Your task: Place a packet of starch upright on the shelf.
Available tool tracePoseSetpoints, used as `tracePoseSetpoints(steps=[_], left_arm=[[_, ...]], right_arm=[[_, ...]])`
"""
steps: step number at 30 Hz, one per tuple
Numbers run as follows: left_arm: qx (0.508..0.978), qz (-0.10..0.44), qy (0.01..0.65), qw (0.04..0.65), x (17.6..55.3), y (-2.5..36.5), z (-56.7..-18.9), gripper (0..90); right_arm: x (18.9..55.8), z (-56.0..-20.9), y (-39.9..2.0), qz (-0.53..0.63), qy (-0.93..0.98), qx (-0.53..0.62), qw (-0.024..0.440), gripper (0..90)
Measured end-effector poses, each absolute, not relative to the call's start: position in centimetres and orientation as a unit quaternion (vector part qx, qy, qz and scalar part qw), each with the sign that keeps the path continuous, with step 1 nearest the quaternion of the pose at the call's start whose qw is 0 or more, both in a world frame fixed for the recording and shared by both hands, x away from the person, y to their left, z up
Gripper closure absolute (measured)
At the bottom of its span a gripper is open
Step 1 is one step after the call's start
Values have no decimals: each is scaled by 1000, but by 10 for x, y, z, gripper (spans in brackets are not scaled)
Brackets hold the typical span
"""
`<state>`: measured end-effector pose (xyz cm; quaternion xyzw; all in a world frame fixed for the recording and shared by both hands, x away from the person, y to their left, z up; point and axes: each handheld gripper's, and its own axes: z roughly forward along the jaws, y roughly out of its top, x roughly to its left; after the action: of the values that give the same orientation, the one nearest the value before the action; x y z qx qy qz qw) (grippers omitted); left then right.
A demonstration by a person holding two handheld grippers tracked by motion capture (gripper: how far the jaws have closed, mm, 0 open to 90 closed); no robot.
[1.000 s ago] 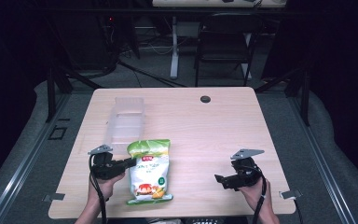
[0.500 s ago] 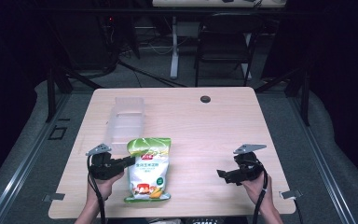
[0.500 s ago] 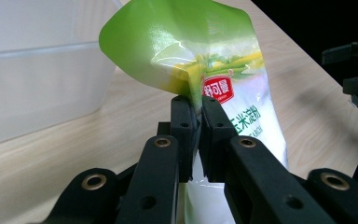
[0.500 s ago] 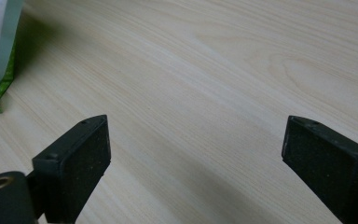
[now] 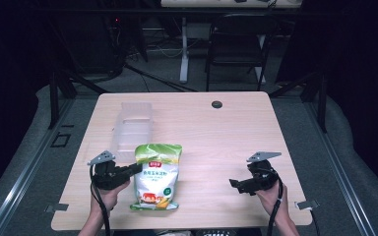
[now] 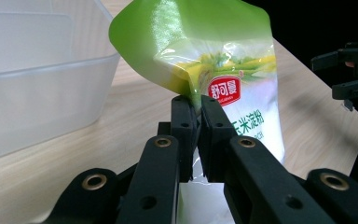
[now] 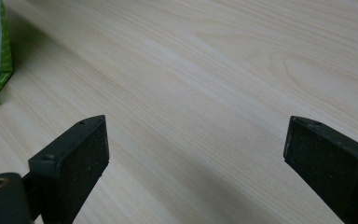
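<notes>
Near the table's [image 5: 202, 128] front edge, left claw [image 5: 134, 169] pinching green pouch [image 5: 156, 176] side, right claw [image 5: 236, 186] spread, bare wood between.

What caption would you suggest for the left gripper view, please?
Left gripper pinches the green bag by its edge, beside a clear tub.
</notes>
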<state>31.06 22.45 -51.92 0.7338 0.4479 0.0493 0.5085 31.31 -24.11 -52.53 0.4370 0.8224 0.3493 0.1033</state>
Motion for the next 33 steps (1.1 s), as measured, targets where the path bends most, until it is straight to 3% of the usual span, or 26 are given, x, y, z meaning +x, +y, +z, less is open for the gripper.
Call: tracePoseSetpoints(steps=[33], left_arm=[[753,33,362,548,307,237,-494,877]], right_arm=[[315,-527,-234,336,832,429,102,72]])
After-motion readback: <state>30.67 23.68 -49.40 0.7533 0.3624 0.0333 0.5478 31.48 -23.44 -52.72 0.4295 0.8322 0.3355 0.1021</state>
